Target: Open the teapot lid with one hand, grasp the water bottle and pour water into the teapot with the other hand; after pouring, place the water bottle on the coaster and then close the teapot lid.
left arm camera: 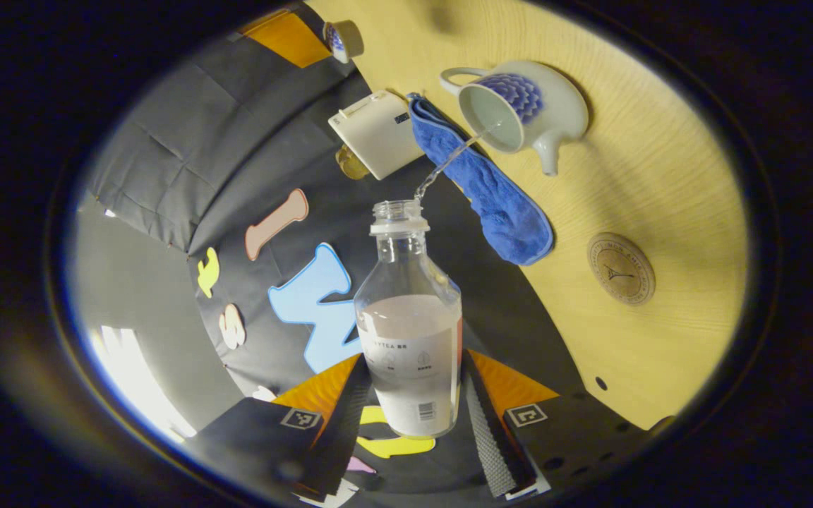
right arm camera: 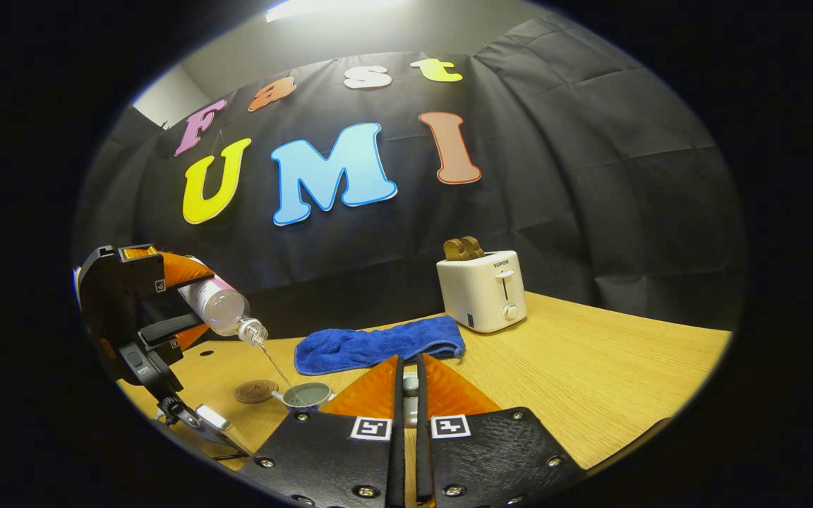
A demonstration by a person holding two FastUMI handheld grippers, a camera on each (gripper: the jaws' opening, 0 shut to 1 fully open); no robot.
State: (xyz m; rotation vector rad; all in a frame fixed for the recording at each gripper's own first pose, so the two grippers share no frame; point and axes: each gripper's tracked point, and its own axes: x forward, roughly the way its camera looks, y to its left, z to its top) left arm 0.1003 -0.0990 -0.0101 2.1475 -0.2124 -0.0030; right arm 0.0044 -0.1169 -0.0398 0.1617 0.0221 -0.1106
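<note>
My left gripper (left arm camera: 413, 395) is pinching the water bottle (left arm camera: 410, 339), tipping it over the open teapot (left arm camera: 519, 106) on the table (left arm camera: 660, 176); my right gripper (right arm camera: 410, 395) is clamping the small lid (right arm camera: 411, 384), held level.

A recording booth: black cloth wall (right arm camera: 590, 183) behind a wooden table (right arm camera: 590, 381) staged with a toaster (right arm camera: 480, 289) and blue towel (right arm camera: 378, 346).
</note>
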